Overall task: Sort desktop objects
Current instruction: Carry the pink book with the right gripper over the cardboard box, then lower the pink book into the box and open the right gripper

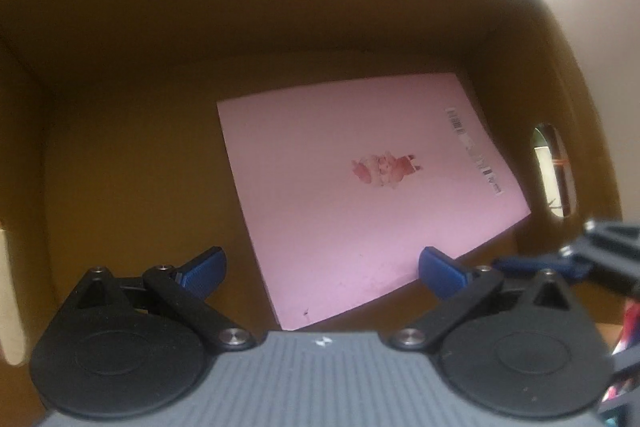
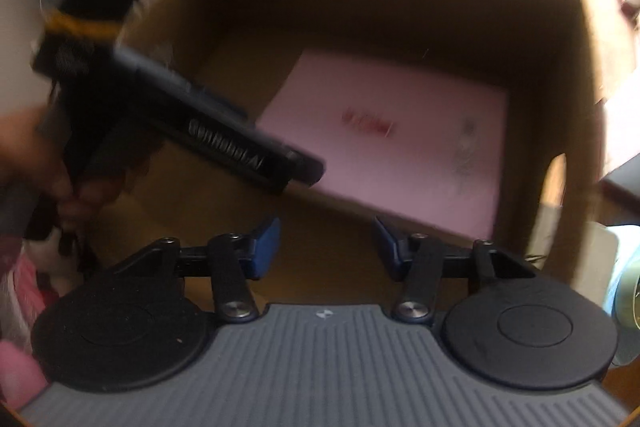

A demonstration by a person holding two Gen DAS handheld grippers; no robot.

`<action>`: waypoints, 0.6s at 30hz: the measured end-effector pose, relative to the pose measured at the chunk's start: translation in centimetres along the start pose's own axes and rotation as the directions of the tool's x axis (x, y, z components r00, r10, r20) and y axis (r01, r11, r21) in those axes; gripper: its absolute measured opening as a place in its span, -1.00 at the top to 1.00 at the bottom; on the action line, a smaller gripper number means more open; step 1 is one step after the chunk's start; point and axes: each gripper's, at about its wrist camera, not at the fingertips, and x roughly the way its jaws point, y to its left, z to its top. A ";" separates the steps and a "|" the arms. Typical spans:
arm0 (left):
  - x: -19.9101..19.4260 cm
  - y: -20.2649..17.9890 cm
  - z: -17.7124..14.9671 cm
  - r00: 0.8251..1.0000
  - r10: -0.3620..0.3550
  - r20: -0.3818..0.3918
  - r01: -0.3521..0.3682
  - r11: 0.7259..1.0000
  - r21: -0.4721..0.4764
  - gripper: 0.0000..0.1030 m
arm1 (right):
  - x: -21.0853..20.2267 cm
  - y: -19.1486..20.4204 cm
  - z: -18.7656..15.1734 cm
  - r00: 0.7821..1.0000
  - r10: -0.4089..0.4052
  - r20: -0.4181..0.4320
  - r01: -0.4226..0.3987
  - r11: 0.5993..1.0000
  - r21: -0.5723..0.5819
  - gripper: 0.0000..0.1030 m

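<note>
Evidently a placing step is ending: the pink booklet [image 1: 360, 187] lies flat on the floor of the cardboard box [image 1: 280, 27], toward its handle-hole side. Left gripper [image 1: 320, 269] and right gripper [image 2: 326, 247] hang over the box, jaws released and empty. Next comes fetching another object; the bench stays out of sight, and the right view is blurred.

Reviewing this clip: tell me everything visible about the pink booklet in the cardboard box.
The pink booklet is thin and flat with a plain pale pink cover, a small red and white picture at its centre and a barcode strip along one edge. It lies flat on the floor of the brown cardboard box, skewed to the walls and towards the side with the handle cut-out. Nothing rests on it, and neither gripper's open jaws touch it.
</note>
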 end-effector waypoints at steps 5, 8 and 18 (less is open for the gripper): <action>1.1 0.2 0.5 0.999 -0.027 -0.016 0.027 1.000 0.003 -1.00 | 2.9 0.1 1.3 0.995 -0.019 -0.099 0.014 0.999 -0.047 0.05; 1.2 -0.1 0.8 0.999 -0.031 -0.010 0.031 0.999 0.021 -1.00 | 4.1 -0.1 1.9 0.990 -0.022 -0.141 0.016 0.999 -0.045 0.05; 1.9 -1.0 1.7 0.999 -0.044 0.030 0.042 0.997 0.068 -1.00 | 4.7 -0.1 3.5 0.984 -0.041 -0.174 0.029 0.997 -0.069 0.02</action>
